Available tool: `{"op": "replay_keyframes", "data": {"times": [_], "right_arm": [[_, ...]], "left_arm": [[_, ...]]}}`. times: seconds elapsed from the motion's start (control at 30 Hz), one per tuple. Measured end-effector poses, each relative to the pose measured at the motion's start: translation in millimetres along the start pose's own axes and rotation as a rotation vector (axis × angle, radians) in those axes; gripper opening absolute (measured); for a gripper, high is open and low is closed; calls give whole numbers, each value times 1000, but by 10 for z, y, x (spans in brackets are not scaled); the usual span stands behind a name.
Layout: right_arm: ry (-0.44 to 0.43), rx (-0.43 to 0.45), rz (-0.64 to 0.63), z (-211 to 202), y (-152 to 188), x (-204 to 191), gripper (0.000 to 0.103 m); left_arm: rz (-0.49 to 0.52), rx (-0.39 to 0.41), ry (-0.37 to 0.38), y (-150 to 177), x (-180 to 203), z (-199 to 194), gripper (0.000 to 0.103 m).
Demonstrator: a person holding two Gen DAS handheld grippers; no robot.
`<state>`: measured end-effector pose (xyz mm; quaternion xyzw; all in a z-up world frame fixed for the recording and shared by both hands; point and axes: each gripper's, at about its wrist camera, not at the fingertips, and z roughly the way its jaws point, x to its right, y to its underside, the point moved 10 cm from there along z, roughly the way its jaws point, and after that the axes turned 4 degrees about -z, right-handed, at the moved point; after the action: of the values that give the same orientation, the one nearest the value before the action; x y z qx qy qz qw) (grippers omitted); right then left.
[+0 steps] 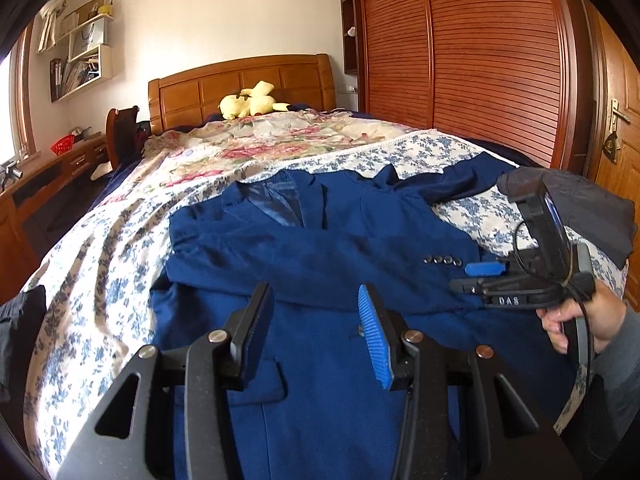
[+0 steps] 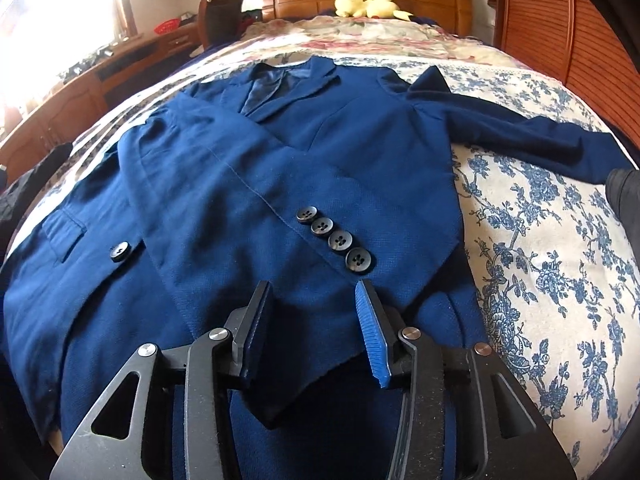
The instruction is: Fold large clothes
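A navy blue suit jacket (image 1: 320,248) lies face up on the bed, collar toward the headboard. One sleeve is folded across the chest, its cuff with several dark buttons (image 2: 335,237) near my right gripper. The other sleeve (image 2: 520,128) stretches out to the right. My left gripper (image 1: 316,300) is open and empty above the jacket's lower front. My right gripper (image 2: 314,296) is open, with the folded sleeve's cuff end lying between its jaws; it also shows in the left wrist view (image 1: 486,276), low beside the cuff buttons.
The bed (image 2: 540,260) has a blue-flowered white cover and a pink-flowered quilt (image 1: 256,140). A yellow plush toy (image 1: 252,101) lies by the wooden headboard. A wardrobe (image 1: 460,40) stands to the right, a desk (image 1: 44,172) and chair to the left. Dark clothing (image 1: 20,320) lies at the bed's left edge.
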<state>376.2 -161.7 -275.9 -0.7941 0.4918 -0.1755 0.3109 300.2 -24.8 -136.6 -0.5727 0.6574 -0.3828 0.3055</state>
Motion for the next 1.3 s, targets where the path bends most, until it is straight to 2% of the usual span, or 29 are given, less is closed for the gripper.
{"op": "replay_keyframes", "data": {"times": [0.13,0.33,0.53,0.8,1.0,1.13,1.3], "right_arm": [[2,-12,-15,25,-13,-27,47],[-15,-26,-15,50,-23,-34,50],[-22,-27,-26,62,-27,-60,55],[-11,-21,-38,60,-33,-82,56],[-10,-13,-38,50,-25,-84,56],[-17,-11,-26,35,-30,-68,56],[-3,26,-13,-166,-88,1,56]], "left_arm": [[13,9,-18,-64,-15,130,43],[-22,-12,-33,-106,-68,311,43],[-46,10,-46,-194,-81,483,43],[-64,36,23,-315,3,733,43],[-56,9,55,-165,31,1021,43],[-93,-24,92,-46,21,1139,43],[-131,-25,111,9,-19,1163,43]]}}
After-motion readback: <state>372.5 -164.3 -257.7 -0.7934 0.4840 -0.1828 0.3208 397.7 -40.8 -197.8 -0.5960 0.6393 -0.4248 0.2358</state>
